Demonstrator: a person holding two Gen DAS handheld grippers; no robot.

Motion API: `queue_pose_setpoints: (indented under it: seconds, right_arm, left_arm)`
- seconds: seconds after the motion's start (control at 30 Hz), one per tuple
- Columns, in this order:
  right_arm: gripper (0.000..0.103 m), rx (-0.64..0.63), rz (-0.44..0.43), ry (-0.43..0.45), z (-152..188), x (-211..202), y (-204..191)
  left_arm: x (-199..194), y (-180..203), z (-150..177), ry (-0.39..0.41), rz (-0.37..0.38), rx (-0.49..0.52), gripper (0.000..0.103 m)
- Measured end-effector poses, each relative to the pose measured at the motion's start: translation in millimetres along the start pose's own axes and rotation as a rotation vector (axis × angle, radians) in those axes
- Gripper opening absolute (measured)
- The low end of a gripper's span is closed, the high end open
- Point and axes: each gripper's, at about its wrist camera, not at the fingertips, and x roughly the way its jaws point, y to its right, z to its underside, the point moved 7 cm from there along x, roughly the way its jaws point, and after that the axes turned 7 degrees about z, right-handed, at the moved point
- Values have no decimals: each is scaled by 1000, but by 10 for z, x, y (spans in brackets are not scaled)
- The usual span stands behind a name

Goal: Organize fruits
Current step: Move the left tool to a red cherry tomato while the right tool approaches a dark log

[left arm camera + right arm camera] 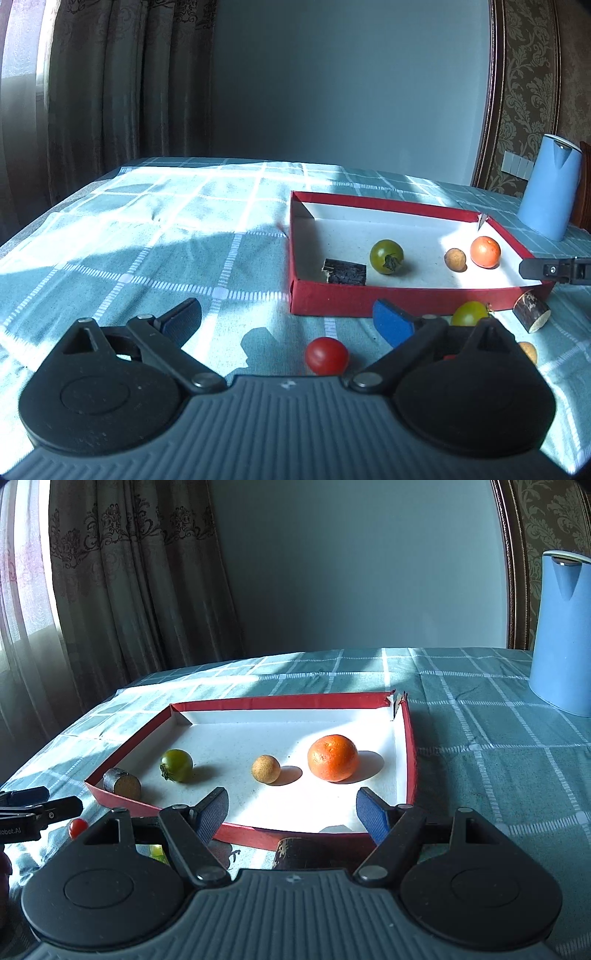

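your left gripper (286, 319) hangs wide apart and empty over the tablecloth (147, 236), a red cherry tomato (327, 355) lying between its fingers. your right gripper (291, 808), also spread wide, holds nothing at the red tray (412, 746), where 1 orange (333, 757), 1 green tomato (176, 764) and 1 longan (265, 769) sit apart.

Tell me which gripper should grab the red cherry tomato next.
Left. The red cherry tomato lies on the cloth just ahead of the open left gripper, outside the red box. The right gripper faces into the box, with the tomato far to its left.
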Motion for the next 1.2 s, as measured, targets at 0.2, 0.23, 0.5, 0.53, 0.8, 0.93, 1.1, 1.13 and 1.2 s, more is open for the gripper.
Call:
queue_pose_setpoints:
  seconds: [0.2,0.23,0.5,0.53,0.8,0.93,1.1,1.13,1.2]
  right_arm:
    - [76,38,31,8,28,-77,172]
    - [76,45,31,8,30,-81,193]
    - [76,82,21,-10,96,-130,284]
    - [76,83,20,-10,101,-136,287]
    - [76,90,19,-28,141,-141,307]
    - [76,97,27,-24,141,-167,346]
    - [76,100,45,-33,147,-185,399]
    - [76,101,52,-28,145,-199,421]
    - [76,99,60,-15,144,-229,452]
  left_arm:
    - [73,16,42,-53,25,-4,98]
    - [77,43,45,-54,22,14,98]
    - [197,124,111,-120,-11,77,79]
    - [201,144,119,-123,-11,90,78]
    - [268,254,174,-166,16,148,71]
    - [242,279,174,-157,28,158,55]
    - [204,359,201,-166,90,174,28]
    - [200,372,206,-166,96,179,27]
    - [202,376,208,-167,98,177,26]
